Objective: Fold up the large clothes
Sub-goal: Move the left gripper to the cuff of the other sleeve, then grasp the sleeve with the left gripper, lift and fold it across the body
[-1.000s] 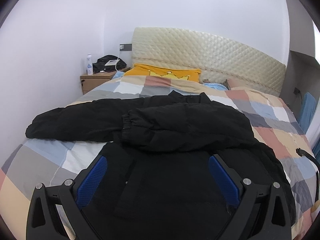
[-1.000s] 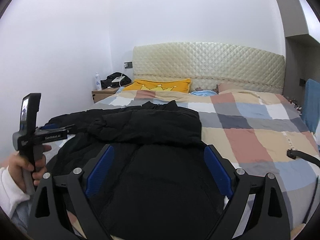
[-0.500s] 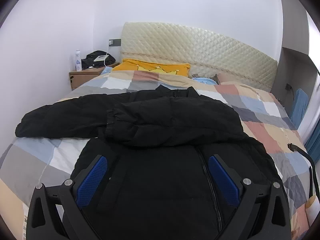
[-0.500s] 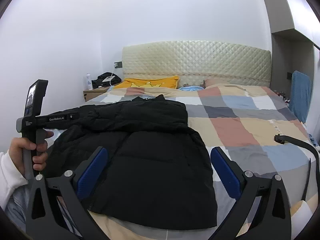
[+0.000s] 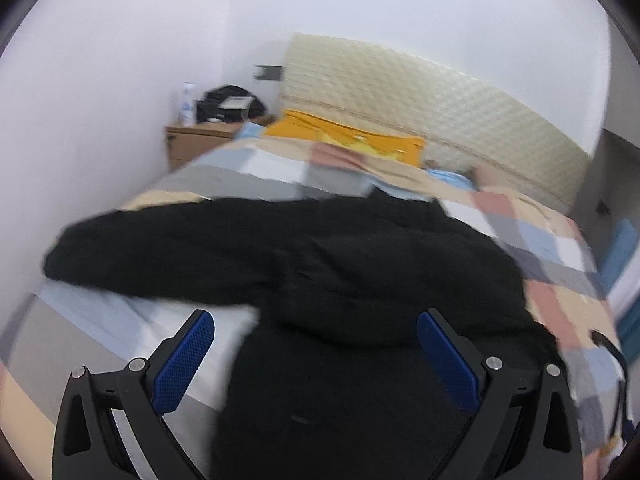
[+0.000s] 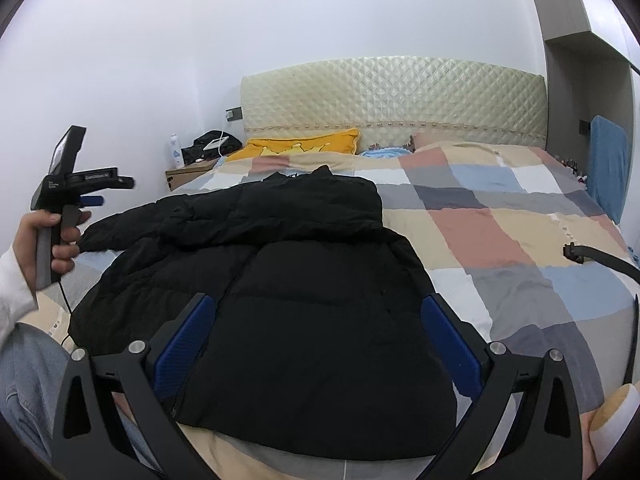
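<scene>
A black puffer jacket (image 6: 304,304) lies flat on the checked bedspread (image 6: 500,224), collar toward the headboard. One sleeve is folded across its chest; the other sleeve (image 5: 152,256) stretches out to the left. My left gripper (image 5: 316,356) is open and empty, above the jacket's left side. It also shows in the right wrist view (image 6: 96,192), held up in a hand at the left. My right gripper (image 6: 316,340) is open and empty, above the jacket's lower half.
A yellow pillow (image 6: 304,146) lies at the quilted headboard (image 6: 392,100). A wooden nightstand (image 5: 196,146) with a bottle and dark items stands at the far left. A black cable (image 6: 600,256) lies on the bed's right side. A blue cloth (image 6: 608,164) hangs at the right.
Both grippers have pulled back and risen from the jacket. The left gripper has swung left and its view is now blurred by motion. Both stay open.
</scene>
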`<state>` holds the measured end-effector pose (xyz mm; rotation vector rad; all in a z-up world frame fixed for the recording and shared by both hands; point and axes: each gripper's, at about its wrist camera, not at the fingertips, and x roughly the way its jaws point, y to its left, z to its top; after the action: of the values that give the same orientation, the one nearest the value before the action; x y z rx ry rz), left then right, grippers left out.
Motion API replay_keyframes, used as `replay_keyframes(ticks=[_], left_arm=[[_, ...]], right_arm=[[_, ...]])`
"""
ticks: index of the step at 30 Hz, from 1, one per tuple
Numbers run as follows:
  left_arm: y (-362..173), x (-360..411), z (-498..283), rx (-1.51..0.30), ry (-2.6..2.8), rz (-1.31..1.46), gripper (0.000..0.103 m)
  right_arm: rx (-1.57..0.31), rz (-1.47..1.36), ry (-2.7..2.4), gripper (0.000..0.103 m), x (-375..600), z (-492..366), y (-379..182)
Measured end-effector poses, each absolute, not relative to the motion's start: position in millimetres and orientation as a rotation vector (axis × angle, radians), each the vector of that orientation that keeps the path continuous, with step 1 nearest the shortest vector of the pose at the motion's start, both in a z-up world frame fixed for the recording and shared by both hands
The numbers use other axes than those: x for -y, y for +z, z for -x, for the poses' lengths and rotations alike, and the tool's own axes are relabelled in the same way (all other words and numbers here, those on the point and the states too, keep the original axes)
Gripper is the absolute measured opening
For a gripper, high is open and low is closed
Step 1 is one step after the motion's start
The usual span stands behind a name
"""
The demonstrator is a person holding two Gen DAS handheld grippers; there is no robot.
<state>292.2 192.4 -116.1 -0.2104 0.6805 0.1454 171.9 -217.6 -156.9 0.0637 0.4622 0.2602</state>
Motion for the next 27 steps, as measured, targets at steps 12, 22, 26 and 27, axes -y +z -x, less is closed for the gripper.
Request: replay_keyframes(ticks=[12, 22, 26, 27], left_arm=[[-143, -378, -302, -0.743, 0.330, 0.369, 0.103], [-235, -493, -311, -0.847, 0.339, 0.666, 0.103], [-269, -531, -312, -0.854, 0.353, 0.797, 0.102], [-275, -537, -312, -0.851, 0.351, 0.822, 0.102]], right_arm=[[-0.451, -0.054, 0.229, 0.103, 206, -179, -158], [-0.487, -0.031, 0.186, 0.103, 186, -189, -159], [-0.521, -0.017, 0.159, 0.103, 176, -200, -163], [-0.522, -0.006, 0.143, 0.103, 172, -203, -164]])
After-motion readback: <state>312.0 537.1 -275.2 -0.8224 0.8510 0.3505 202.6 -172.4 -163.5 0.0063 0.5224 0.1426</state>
